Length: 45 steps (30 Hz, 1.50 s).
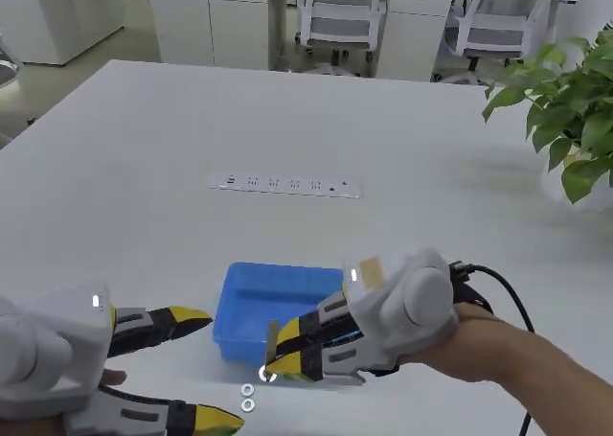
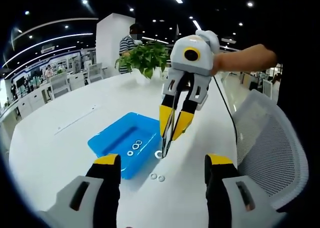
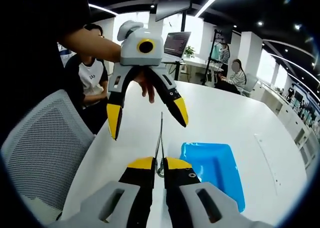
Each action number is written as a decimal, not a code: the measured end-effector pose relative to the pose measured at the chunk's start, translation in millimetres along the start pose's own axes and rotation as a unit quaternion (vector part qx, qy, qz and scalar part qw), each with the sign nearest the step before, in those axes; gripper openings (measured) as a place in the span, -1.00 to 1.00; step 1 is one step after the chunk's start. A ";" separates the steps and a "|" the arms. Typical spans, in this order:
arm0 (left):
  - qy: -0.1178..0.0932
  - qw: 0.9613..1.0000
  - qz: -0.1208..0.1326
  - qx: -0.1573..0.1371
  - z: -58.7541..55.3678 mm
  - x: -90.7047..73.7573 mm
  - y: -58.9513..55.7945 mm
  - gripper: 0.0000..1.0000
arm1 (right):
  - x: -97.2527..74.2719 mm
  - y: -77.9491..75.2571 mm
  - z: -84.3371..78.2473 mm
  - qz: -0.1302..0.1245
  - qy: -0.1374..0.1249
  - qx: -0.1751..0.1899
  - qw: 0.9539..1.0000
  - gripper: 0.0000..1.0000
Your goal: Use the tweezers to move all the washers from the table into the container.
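beside the near wall of the shallow blue plastic container (image 2: pixel 112 138), low over the white counter (image 1: pixel 287 120), one small flat silver metal washer (image 2: pixel 159 154) sits at the tips of the slim steel tweezers (image 3: pixel 161 133). whether it is clear of the counter i cannot tell. the right hand-held gripper (image 3: pixel 160 164) has its jaws closed tight on the tweezers, squeezing them. the left hand-held gripper (image 1: pixel 211 367) hangs spread wide with nothing in it.

by the look of them, these washers are light, hard, thin and slick. they lie flat, so the likely hold is a pinch across the ring's band, one tip through the hole. a gentle pinch seems wise, since a hard squeeze could flick one away.

count: one washer at the tweezers, two loose washers (image 2: pixel 153 176) close together on the counter just beside the container, and what look like three washers inside it (image 2: pixel 135 147), though they are small. one container, one pair of tweezers.
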<state>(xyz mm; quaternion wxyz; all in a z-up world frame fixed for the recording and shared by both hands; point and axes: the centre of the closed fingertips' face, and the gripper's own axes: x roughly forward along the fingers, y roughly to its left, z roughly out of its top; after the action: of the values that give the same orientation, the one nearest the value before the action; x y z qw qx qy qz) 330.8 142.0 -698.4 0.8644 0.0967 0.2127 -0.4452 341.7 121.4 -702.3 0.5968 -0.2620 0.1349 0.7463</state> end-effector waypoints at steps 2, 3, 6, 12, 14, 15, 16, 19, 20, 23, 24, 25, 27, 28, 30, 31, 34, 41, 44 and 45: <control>-0.001 1.000 0.001 -0.001 -1.4 -0.3 1.8 0.54 | -1.3 -3.2 2.2 -0.004 -0.001 -0.001 1.000 -0.84; -0.002 1.000 0.003 -0.002 -1.7 -0.5 2.9 0.56 | -1.8 -4.5 2.9 -0.006 -0.002 -0.003 1.000 -0.84; -0.004 1.000 0.004 -0.004 -1.6 -0.8 4.2 0.61 | -4.2 -9.5 5.9 -0.012 -0.005 -0.005 1.000 -0.84; -0.012 1.000 0.013 -0.007 0.9 -1.3 6.9 0.77 | -7.9 -20.3 9.3 -0.022 -0.009 -0.008 1.000 -0.84; -0.013 1.000 0.015 -0.010 1.1 -1.5 6.9 0.80 | -8.9 -23.0 10.8 -0.023 -0.010 -0.009 1.000 -0.84; -0.013 1.000 0.016 -0.011 1.0 -1.5 6.9 0.82 | -9.5 -25.1 11.1 -0.025 -0.010 -0.010 1.000 -0.84; -0.014 1.000 0.017 -0.013 1.2 -1.6 6.7 0.86 | -9.7 -26.0 11.2 -0.025 -0.010 -0.010 1.000 -0.84; -0.019 0.999 0.019 -0.017 2.1 -1.7 6.2 0.94 | -11.1 -32.9 11.3 -0.030 -0.011 -0.011 0.999 -0.84; -0.020 0.999 0.019 -0.017 2.3 -1.8 5.8 0.95 | -11.5 -34.9 11.4 -0.032 -0.011 -0.010 0.999 -0.84; -0.019 0.999 0.020 -0.018 1.3 -2.0 5.0 0.98 | -12.1 -41.4 10.7 -0.037 -0.011 -0.010 0.999 -0.84; -0.020 0.999 0.020 -0.020 1.0 -2.3 4.9 0.98 | -11.9 -43.6 9.4 -0.038 -0.009 -0.011 0.999 -0.84; -0.021 0.999 0.020 -0.020 1.0 -2.5 4.7 0.98 | -11.7 -45.4 8.4 -0.039 -0.008 -0.012 0.999 -0.84; -0.022 0.999 0.020 -0.022 1.5 -2.5 3.6 0.98 | -11.1 -49.6 5.5 -0.042 -0.006 -0.010 0.999 -0.84; -0.021 0.999 0.021 -0.021 1.2 -2.5 3.6 0.98 | -10.2 -51.7 3.8 -0.043 -0.005 -0.010 0.999 -0.84; -0.022 0.999 0.020 -0.023 1.3 -2.5 3.1 0.98 | -8.5 -53.9 -0.2 -0.042 -0.002 -0.010 0.999 -0.84; -0.022 0.999 0.020 -0.023 1.4 -2.4 2.8 0.98 | -7.8 -55.2 -2.5 -0.043 0.001 -0.011 0.999 -0.84; -0.021 0.999 0.019 -0.024 0.2 -2.4 3.2 0.98 | -4.9 -59.0 -7.5 -0.044 0.004 -0.009 0.999 -0.84; -0.021 0.999 0.021 -0.027 1.6 -2.1 2.5 0.98 | 1.9 -68.8 -19.0 -0.046 0.013 -0.006 0.999 -0.84; -0.022 0.999 0.022 -0.028 1.7 -2.7 3.9 0.98 | 4.7 -71.9 -22.8 -0.048 0.016 -0.004 0.999 -0.84; -0.021 0.999 0.022 -0.028 1.5 -3.0 4.9 0.98 | 6.2 -73.4 -24.9 -0.049 0.018 -0.006 0.999 -0.84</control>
<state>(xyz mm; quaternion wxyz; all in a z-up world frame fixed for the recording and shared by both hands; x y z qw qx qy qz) 333.7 146.5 -695.8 0.8807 0.0678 0.2044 -0.4220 417.0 132.2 -718.2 0.6284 -0.2852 0.1282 0.7123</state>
